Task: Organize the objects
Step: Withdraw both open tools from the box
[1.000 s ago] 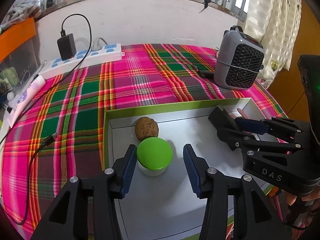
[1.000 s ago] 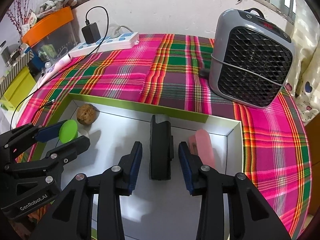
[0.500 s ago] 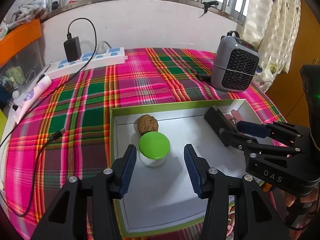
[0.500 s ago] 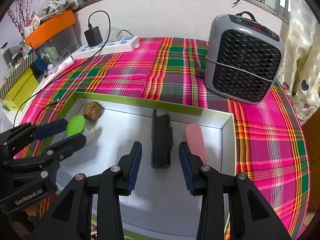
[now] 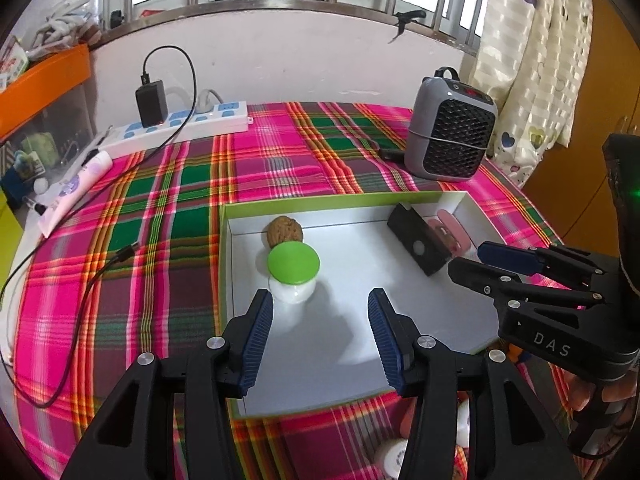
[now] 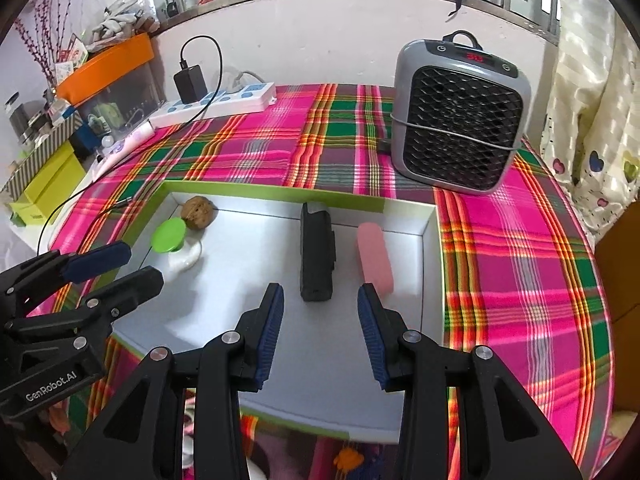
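Both my jaws stand partly open with nothing between them. My left gripper hangs over the near left part of the white tray; my right gripper hangs over its near right part, both tipped steeply downward toward the tray floor.

Four things already lie in the tray. The small jar with the green lid stands upright just beyond my left fingertips, touching or nearly touching the walnut at the far left corner. The black block lies lengthwise just ahead of my right jaws, and the pink bar lies beside it on the right, apart from it.

I judge the jar light and stiff, its smooth wall a little slippery, so I would pinch the white body under the lid, not the lid itself (it may lift off). The block looks rigid; its long flat sides suit my pads. The walnut is hard but round, likely to roll. What the pink bar is made of I cannot tell.
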`<state>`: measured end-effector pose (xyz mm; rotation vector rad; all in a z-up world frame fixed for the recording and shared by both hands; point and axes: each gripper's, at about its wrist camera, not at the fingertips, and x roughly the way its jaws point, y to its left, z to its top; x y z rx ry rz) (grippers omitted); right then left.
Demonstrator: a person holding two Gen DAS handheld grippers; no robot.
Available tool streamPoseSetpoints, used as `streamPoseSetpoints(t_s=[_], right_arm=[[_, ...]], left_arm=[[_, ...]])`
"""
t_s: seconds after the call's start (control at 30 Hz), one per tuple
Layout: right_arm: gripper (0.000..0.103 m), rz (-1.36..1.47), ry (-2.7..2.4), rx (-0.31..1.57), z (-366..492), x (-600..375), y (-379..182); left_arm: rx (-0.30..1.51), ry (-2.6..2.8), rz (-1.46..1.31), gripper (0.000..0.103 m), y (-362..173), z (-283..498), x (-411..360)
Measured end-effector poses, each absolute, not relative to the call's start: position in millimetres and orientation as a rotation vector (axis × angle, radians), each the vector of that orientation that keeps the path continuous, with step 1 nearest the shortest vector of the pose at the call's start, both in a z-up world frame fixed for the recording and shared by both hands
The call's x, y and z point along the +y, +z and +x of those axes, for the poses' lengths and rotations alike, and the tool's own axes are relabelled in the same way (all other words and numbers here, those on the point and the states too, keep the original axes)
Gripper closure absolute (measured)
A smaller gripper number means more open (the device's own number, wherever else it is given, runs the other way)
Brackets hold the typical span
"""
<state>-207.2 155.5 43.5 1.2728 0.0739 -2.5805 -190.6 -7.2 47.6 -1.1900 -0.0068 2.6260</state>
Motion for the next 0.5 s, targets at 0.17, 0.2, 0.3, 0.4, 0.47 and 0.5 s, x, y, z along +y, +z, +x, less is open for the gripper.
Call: streamPoseSetpoints(t_s=[0.17,0.2,0.3,0.4,0.47,0.5], right_arm=[[0.063,1.258,-2.585,0.057,-197.1,157.6,46.4],[0.063,1.254,-2.588,0.056,-194.7,158.1,47.1],[0.063,1.235,-2.595,0.052,-185.9,159.2,49.6],[0.063,1.213,-2.605,0.056,-175.1,160.5,51.2],[0.063,1.205,-2.606,0.062,-168.0,161.0,50.9],[0.063,1.201,-2.606,0.062,-165.1,161.6,50.7]], left_arm=[[-0.007,2.635,-1.179,0.055,51.8,-177.8,-8.7],[-0.01,2.637,-1.174,0.055,53.1,-174.5,-9.3],[-0.016,2.642,-1.161,0.055,55.1,-167.0,-10.7],[-0.02,2.646,-1.161,0.055,54.0,-158.9,-11.8],[-0.026,2.647,-1.163,0.055,52.8,-153.5,-12.7],[-0.029,2.648,-1.162,0.055,52.6,-149.6,-13.0]])
